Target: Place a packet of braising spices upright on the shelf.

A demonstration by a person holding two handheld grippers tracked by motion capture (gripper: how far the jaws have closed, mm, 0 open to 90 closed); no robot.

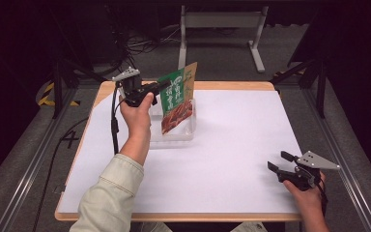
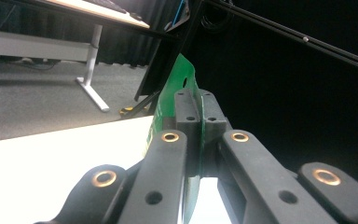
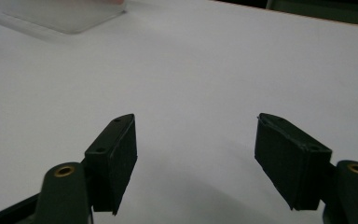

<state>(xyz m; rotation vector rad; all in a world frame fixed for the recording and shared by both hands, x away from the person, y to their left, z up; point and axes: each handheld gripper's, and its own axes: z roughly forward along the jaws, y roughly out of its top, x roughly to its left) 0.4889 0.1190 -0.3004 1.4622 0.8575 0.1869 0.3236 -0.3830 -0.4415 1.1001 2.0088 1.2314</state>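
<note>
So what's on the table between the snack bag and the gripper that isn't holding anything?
Nothing. In the high view, only bare white table lies between the snack bag, pinched by the left gripper, and the open right gripper.

A lab: black curtains point(image 1: 357, 58), floor rails point(image 1: 24, 169), metal desk frame point(image 1: 222, 21) beyond the left gripper point(image 1: 166, 86), white-covered table point(image 1: 222, 145).

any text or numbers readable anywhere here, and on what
"4": dark mark on the floor left of the table.
Large white characters on the green top of the snack bag, held by the left gripper: too blurred to read.
Smaller print on the bag's tan upper corner: too small to read.
Nothing else bears text.
</note>
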